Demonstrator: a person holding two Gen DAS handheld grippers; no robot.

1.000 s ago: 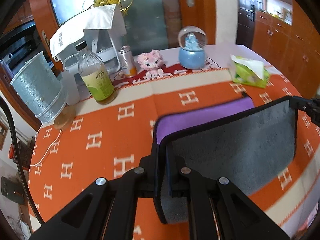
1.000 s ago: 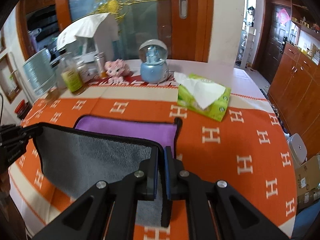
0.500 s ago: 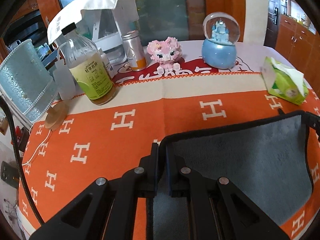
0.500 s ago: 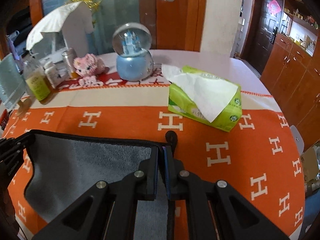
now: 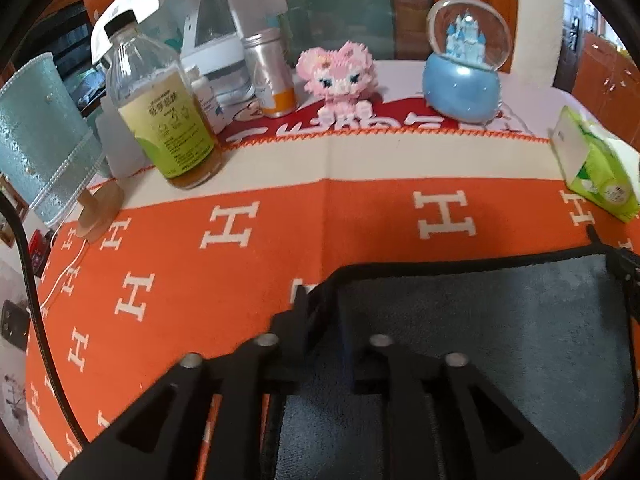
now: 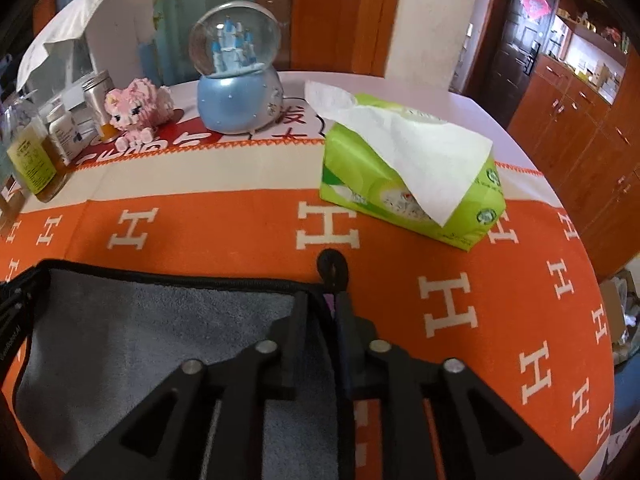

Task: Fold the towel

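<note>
The towel (image 5: 480,320) is grey on the side facing up, edged in black, and lies folded over on the orange tablecloth (image 5: 180,280). My left gripper (image 5: 324,308) is shut on the towel's left corner. My right gripper (image 6: 326,304) is shut on the towel's (image 6: 160,320) right corner, where a sliver of purple and a black hanging loop (image 6: 332,264) show. Each gripper shows at the far edge of the other's view, the right gripper (image 5: 628,272) in the left wrist view and the left gripper (image 6: 10,312) in the right wrist view.
Beyond the towel stand a green tissue pack (image 6: 408,184), a blue snow globe (image 6: 236,80), a pink brick cat (image 5: 344,76), a metal can (image 5: 268,72), a juice bottle (image 5: 164,108) and a teal lamp (image 5: 36,136). Wooden cabinets (image 6: 580,128) stand right.
Both grippers carried the lifted near edge of the towel forward and down over its purple side, which is now covered. The table objects loom closer.
</note>
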